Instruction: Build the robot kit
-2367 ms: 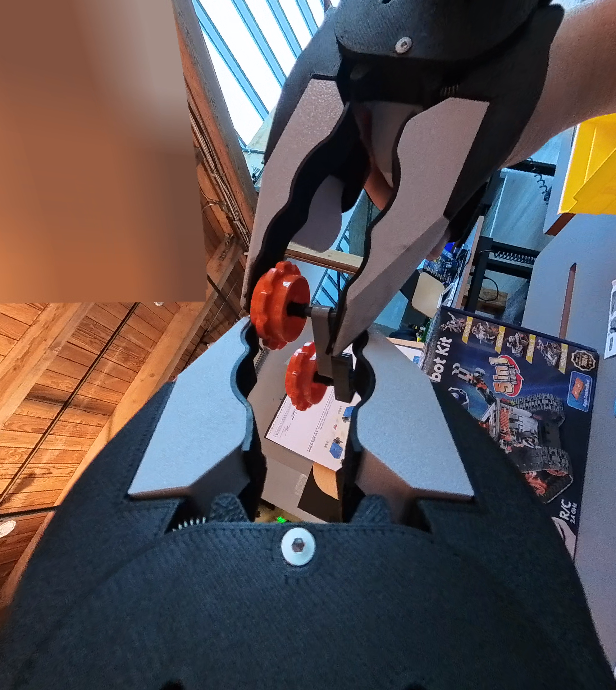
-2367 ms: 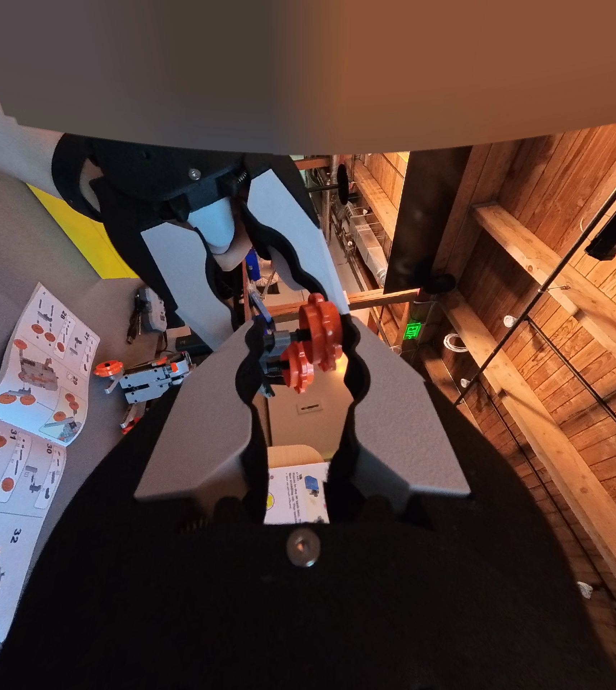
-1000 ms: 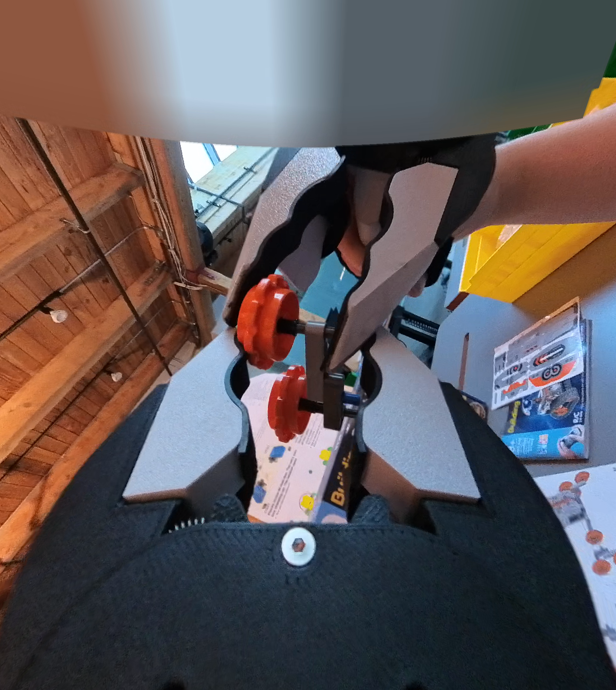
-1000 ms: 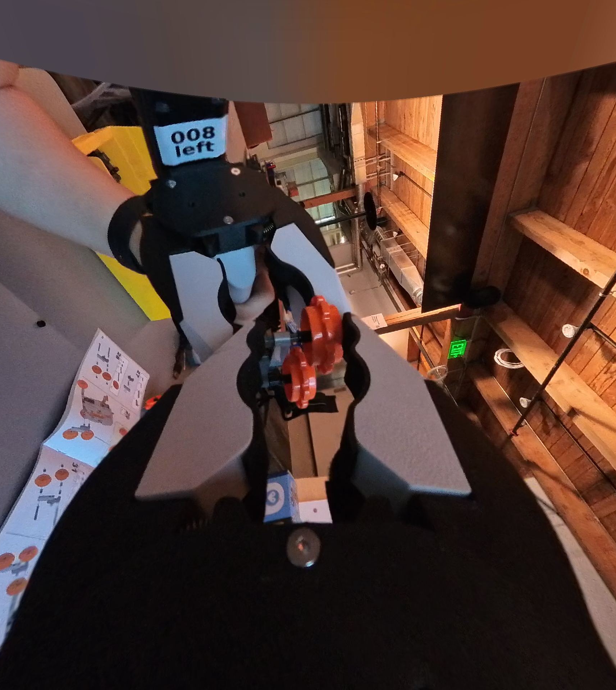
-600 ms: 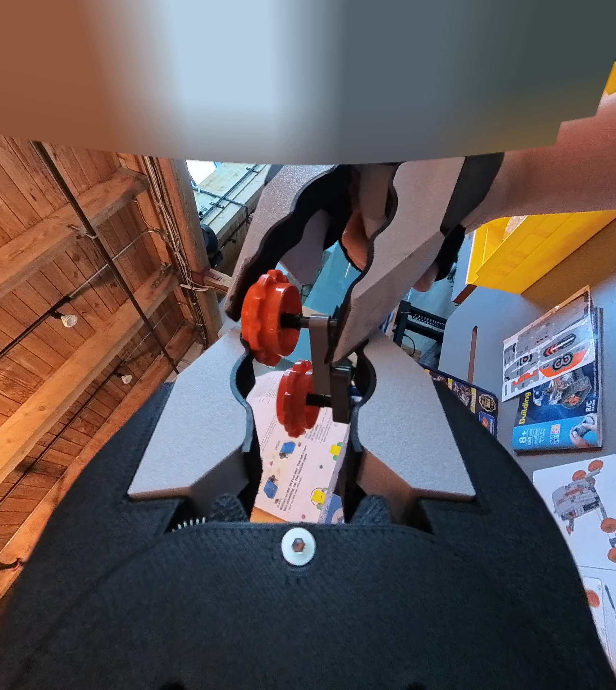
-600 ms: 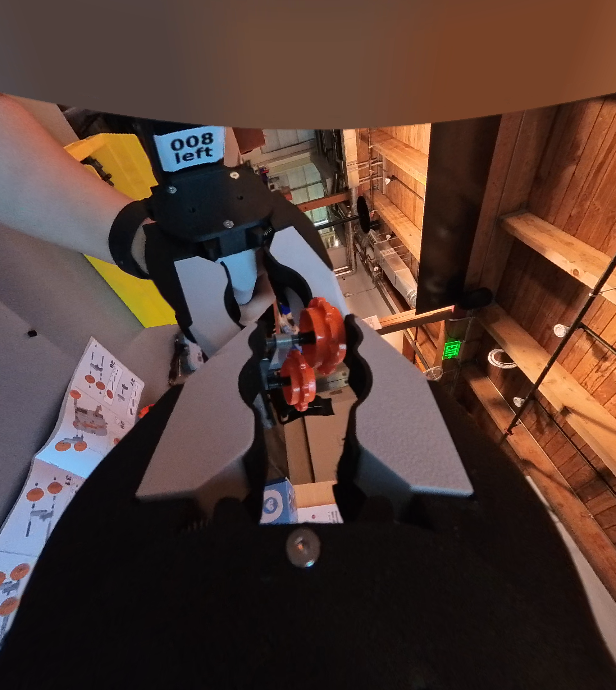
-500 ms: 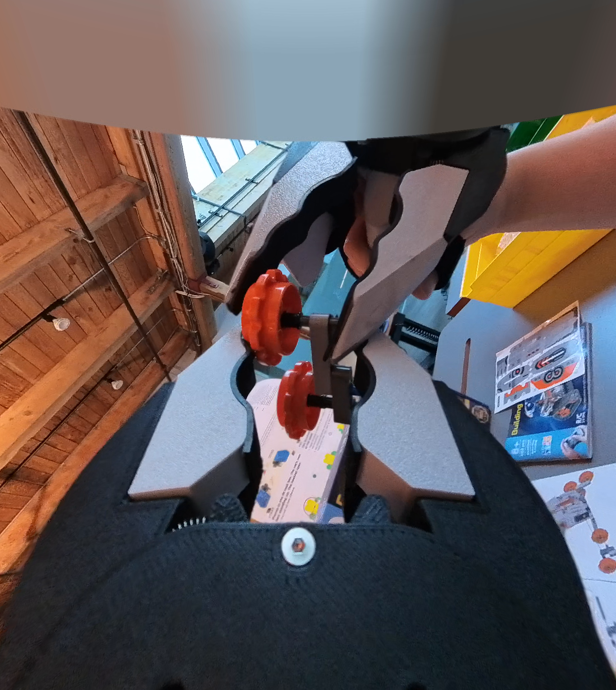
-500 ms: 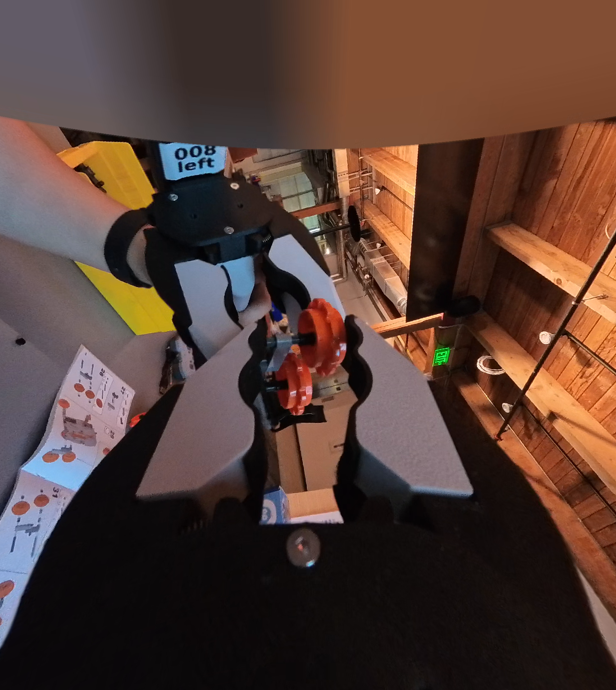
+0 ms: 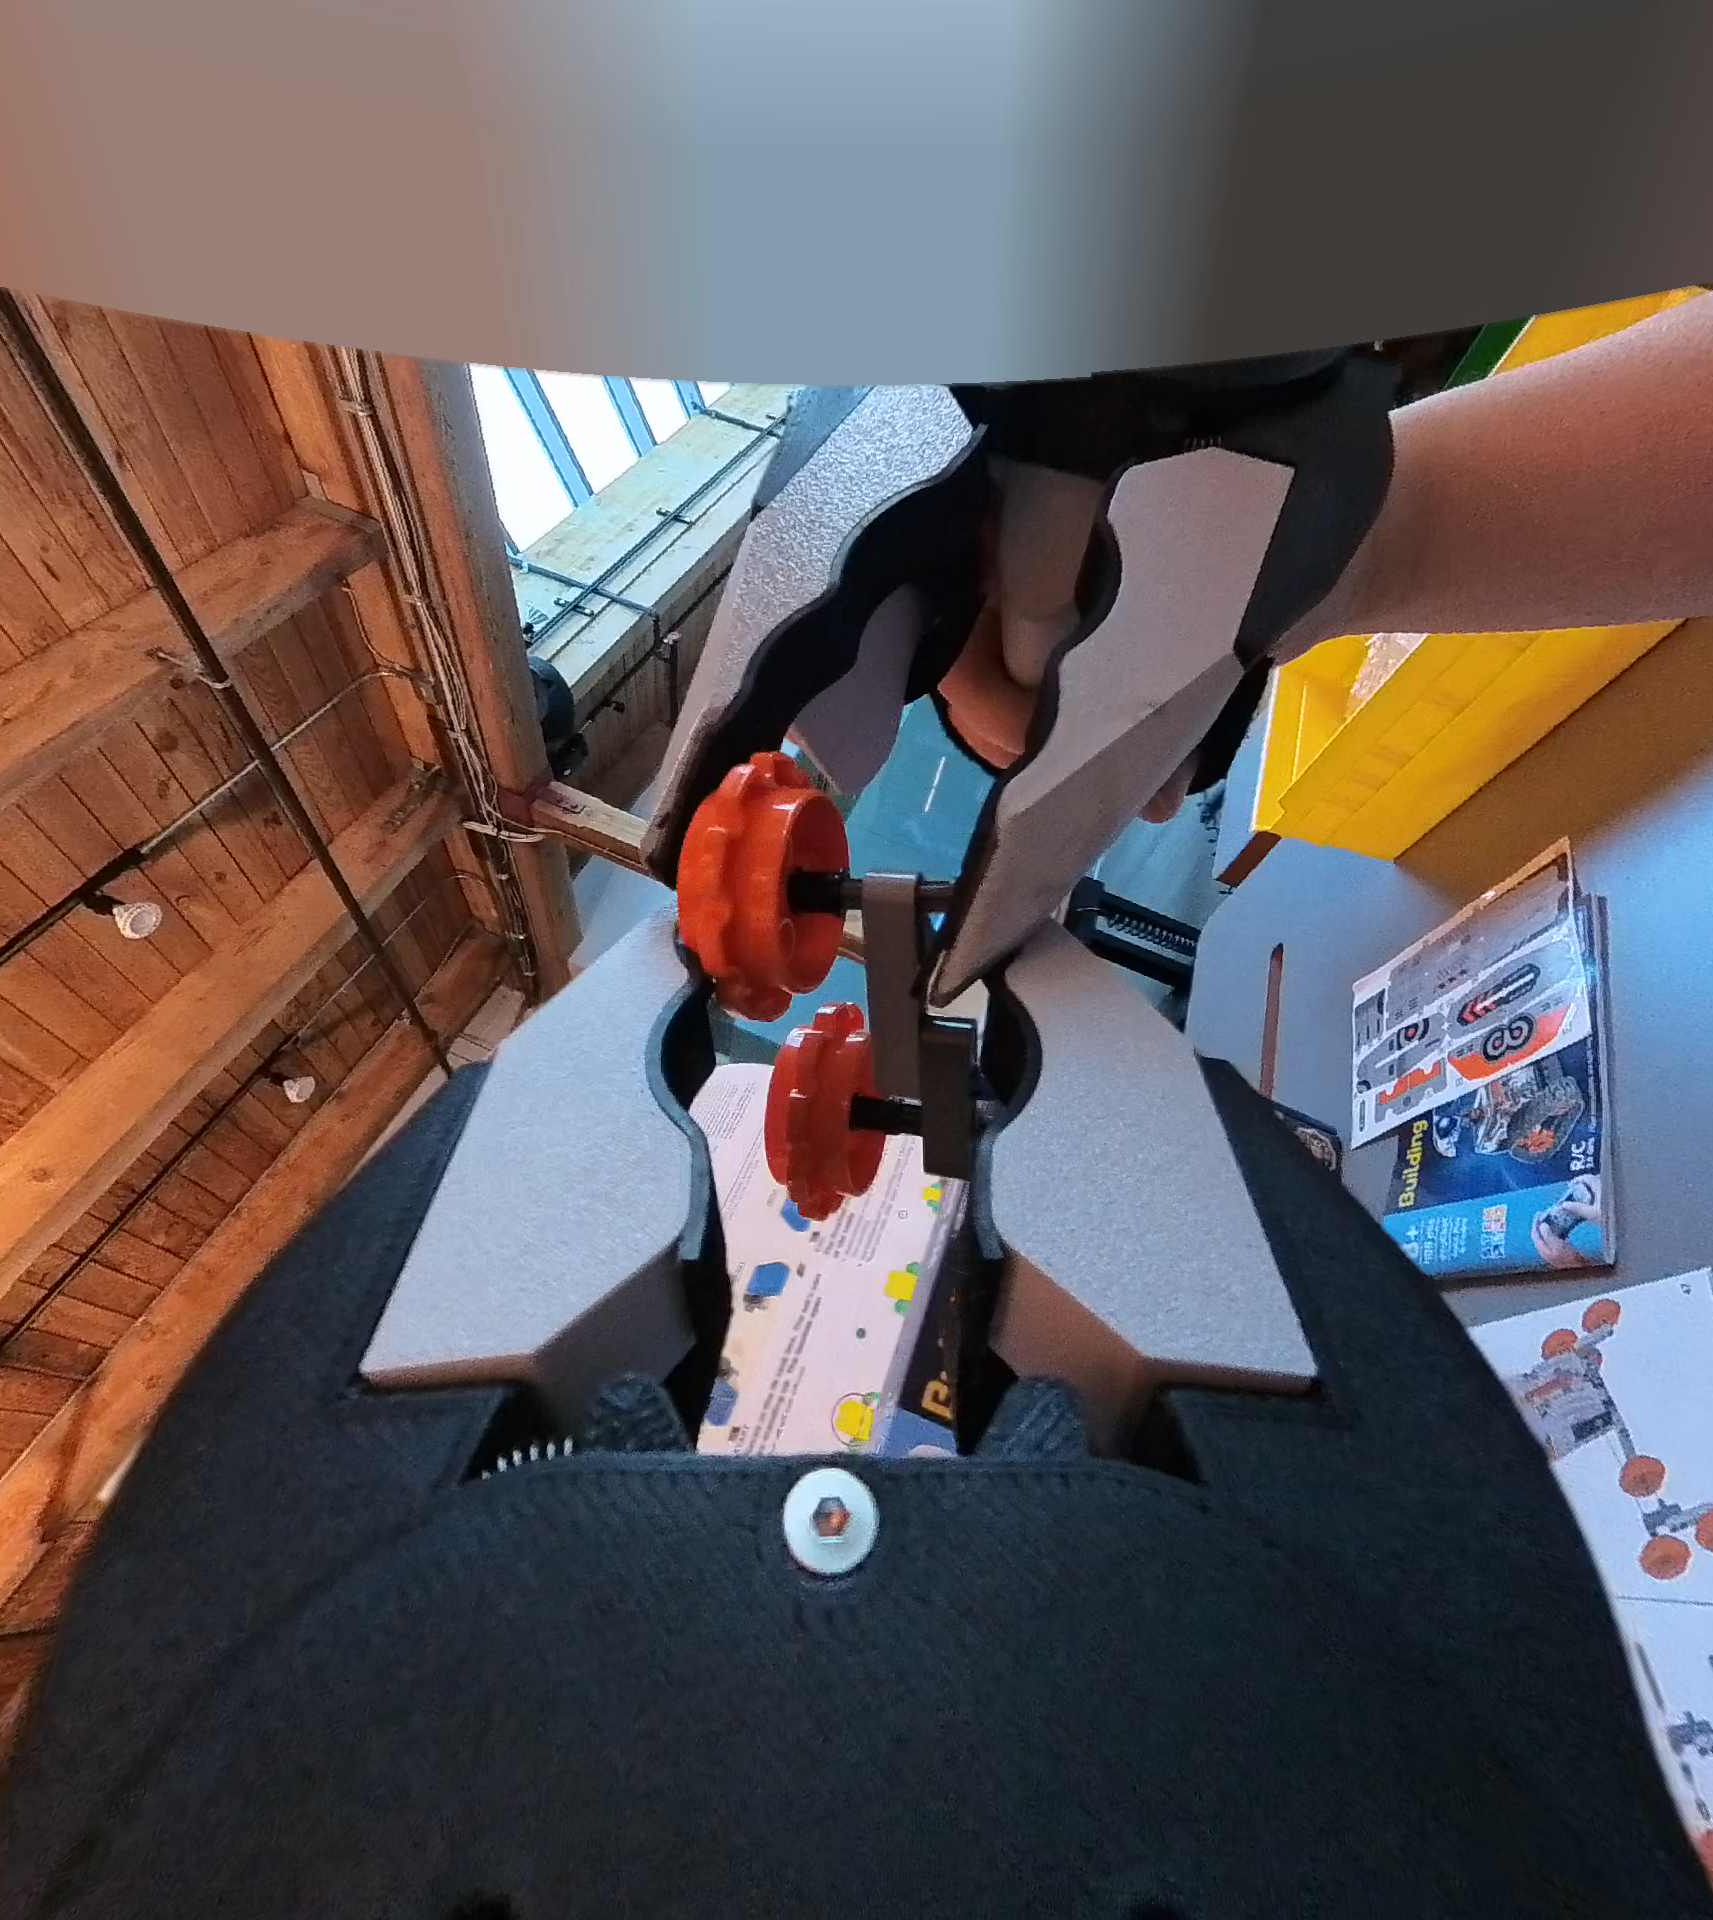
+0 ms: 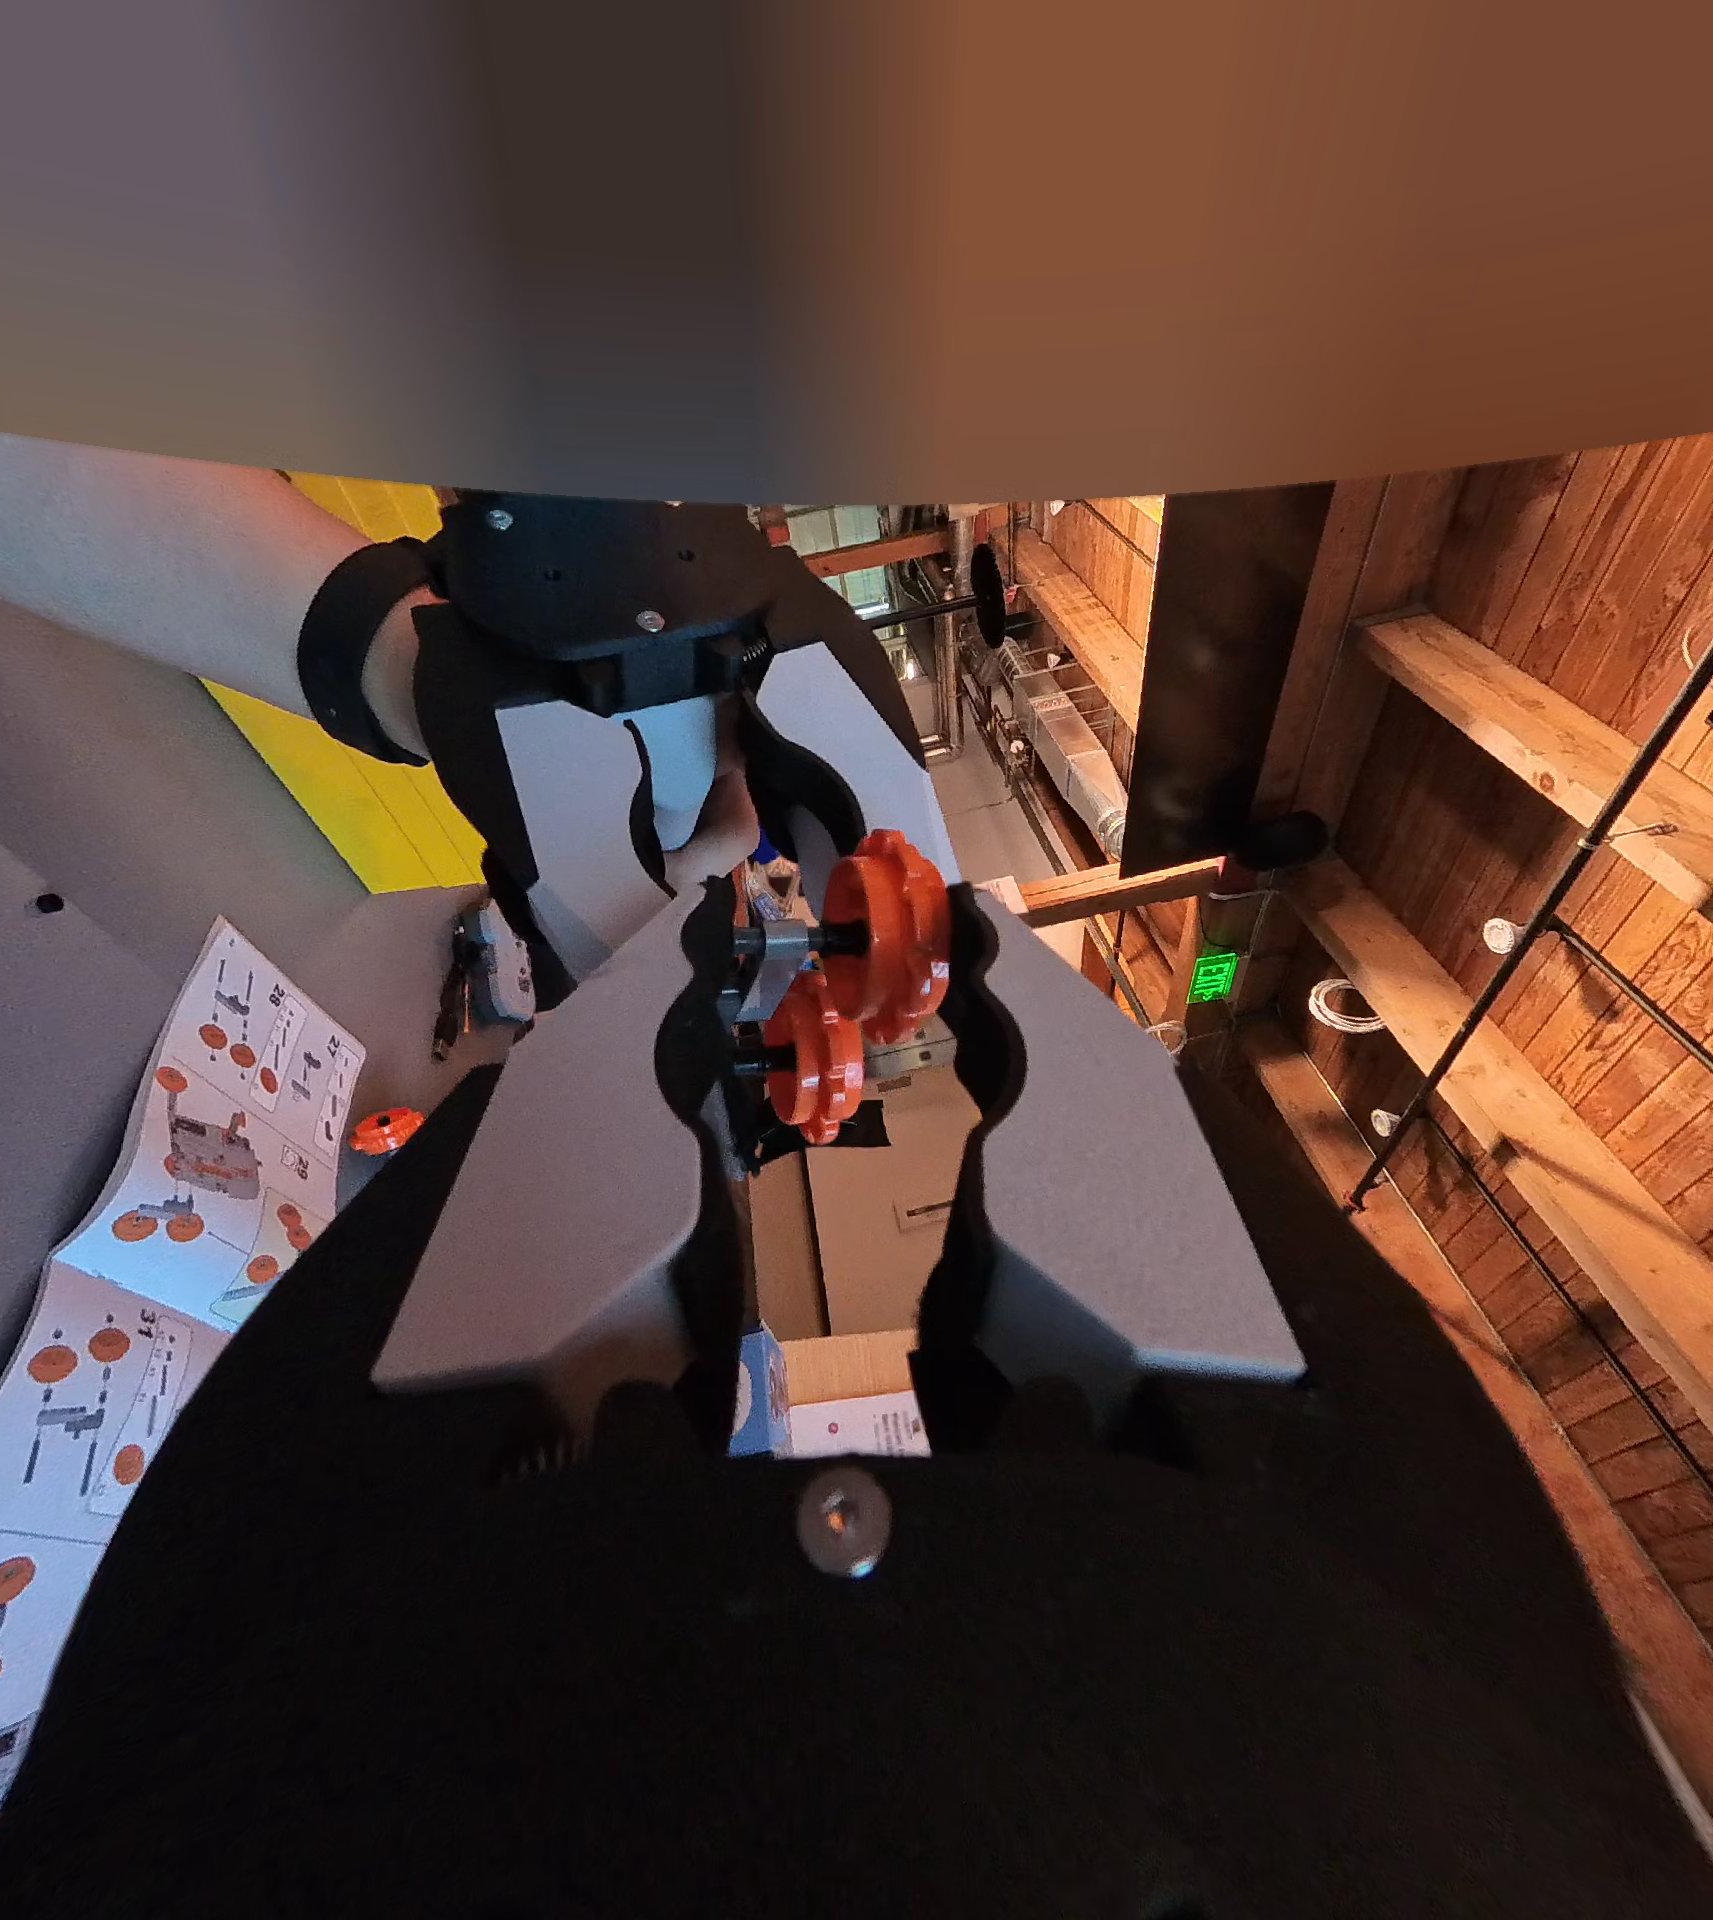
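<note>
A small assembly is held in the air between both grippers: a large orange toothed wheel (image 9: 758, 883) and a smaller orange wheel (image 9: 821, 1107), each on a black axle through a grey beam (image 9: 896, 966). My left gripper (image 9: 847, 966) closes around it from below; the dark end piece (image 9: 951, 1091) rests against its right finger. My right gripper (image 9: 810, 914) comes from above and pinches the large wheel and the beam. In the right wrist view my right gripper (image 10: 831, 914) clamps the large wheel (image 10: 883, 935) and its axle; the small wheel (image 10: 810, 1060) sits below.
A grey table (image 9: 1662, 831) holds a booklet (image 9: 1475, 1081), open instruction sheets (image 9: 1662, 1507) (image 10: 208, 1143), a yellow bin (image 9: 1434, 727), a half-built grey model (image 10: 493, 966) and a loose orange wheel (image 10: 384, 1127). Cardboard boxes (image 10: 862, 1226) lie beyond. A person's forearm (image 9: 1610, 468) holds the right gripper. The gap from one gripper's tips to the other's is roughly 5 cm.
Both grippers have kept their hold on the wheel assembly. The pair has tilted and shifted together, so the background has swung in both views.
</note>
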### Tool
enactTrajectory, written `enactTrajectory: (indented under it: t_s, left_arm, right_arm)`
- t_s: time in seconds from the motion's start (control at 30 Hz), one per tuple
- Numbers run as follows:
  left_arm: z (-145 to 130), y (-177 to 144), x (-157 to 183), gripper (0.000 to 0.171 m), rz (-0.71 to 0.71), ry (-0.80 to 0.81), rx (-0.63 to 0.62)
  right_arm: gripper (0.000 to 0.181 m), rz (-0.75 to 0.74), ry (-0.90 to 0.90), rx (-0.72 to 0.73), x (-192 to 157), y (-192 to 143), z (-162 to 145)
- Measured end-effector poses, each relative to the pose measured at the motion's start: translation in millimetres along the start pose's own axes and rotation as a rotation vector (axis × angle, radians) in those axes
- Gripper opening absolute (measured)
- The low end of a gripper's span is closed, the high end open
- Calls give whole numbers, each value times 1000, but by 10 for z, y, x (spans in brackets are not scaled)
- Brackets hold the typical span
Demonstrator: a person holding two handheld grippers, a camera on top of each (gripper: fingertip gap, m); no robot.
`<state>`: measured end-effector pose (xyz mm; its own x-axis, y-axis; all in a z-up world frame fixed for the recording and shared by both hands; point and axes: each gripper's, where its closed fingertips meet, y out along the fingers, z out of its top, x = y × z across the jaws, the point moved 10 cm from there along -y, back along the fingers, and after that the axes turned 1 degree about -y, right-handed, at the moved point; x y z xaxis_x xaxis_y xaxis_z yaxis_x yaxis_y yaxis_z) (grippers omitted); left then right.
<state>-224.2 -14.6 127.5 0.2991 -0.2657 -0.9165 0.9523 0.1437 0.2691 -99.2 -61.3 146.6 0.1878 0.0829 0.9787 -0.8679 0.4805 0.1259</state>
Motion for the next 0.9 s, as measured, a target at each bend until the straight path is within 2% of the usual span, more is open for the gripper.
enactTrajectory:
  t_s: [0.2, 0.33, 0.47, 0.73, 0.9]
  left_arm:
    - [-42, 8, -12, 47, 11, 10, -33]
    - [-44, 17, -42, 48, 79, -9, -33]
    - [-50, 33, -41, 52, 125, 33, -65]
    - [-16, 7, -46, 44, 109, -2, -21]
    - [1, -10, -12, 43, 156, 103, -25]
  right_arm:
    - [40, -5, 39, -24, 5, 29, -58]
    - [41, -30, 188, 22, 64, 48, -135]
    - [42, -34, 262, 31, 94, 70, -153]
    - [41, -61, 82, 17, 57, 19, -77]
    - [41, -74, -19, 17, 22, 15, -50]
